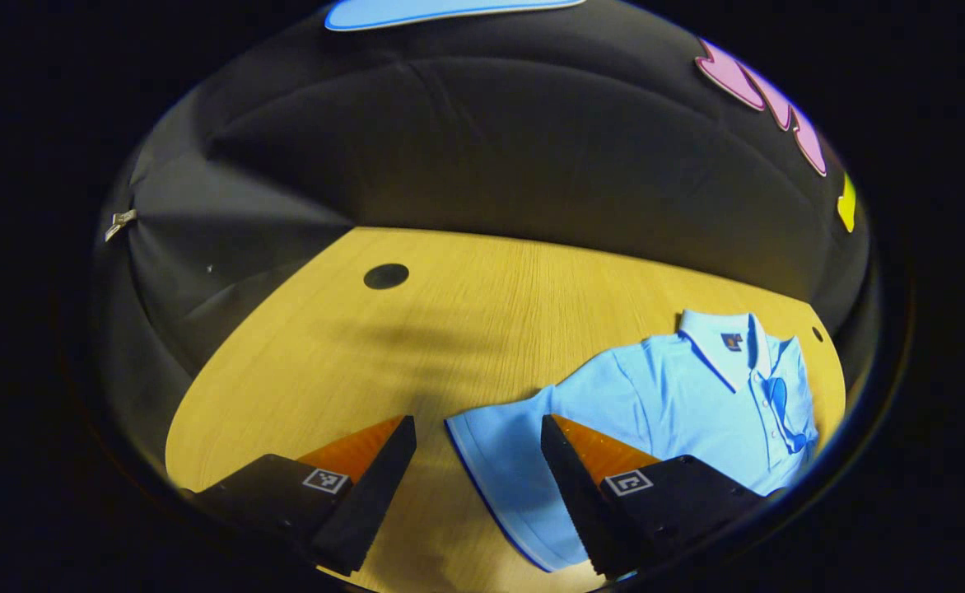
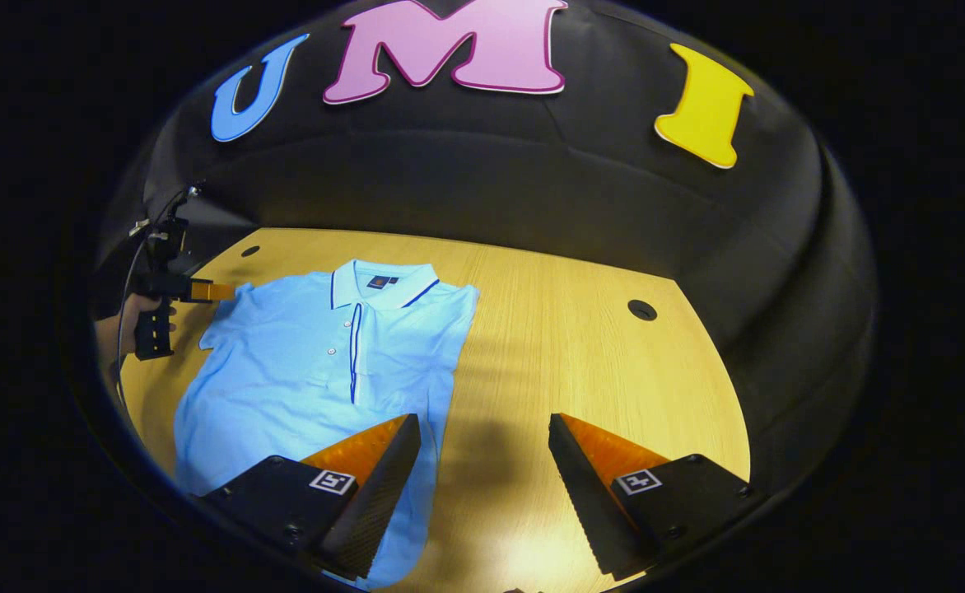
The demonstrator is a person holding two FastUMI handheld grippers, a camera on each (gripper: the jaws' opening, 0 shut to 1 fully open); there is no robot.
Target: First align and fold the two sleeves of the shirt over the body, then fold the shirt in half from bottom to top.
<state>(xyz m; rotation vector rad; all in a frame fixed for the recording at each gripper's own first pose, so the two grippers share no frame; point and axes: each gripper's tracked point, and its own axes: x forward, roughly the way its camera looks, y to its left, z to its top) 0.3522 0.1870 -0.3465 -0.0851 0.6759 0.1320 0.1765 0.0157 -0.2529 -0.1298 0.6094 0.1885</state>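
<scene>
Light-blue polo shirt lying flat on the wooden bench, front up, collar toward the booth's black back wall, placket with small buttons down the middle. In the right gripper view: right sleeve apparently already folded in over the body, giving a straight edge on that side; left sleeve out to the side.

Right gripper hovering above the bench by the shirt's lower right edge, jaws spread wide, nothing between them; one finger over the blue fabric, the other over bare wood. Contact with the cloth hard to judge. Round dark hole in the bench beyond, well apart from the shirt.

Farther off in the same view, the left gripper in a person's hand, just beside the spread sleeve near the shoulder, cable trailing up behind it.

Left gripper view now: left gripper also released, fingers wide apart, straddling the cuff end of the outstretched sleeve, dark trim line along the cuff. One finger over the sleeve, the other over bare bench. Polo shirt stretching away to the right, collar at the far side. Another round hole on the bench, well apart from the cloth.
</scene>
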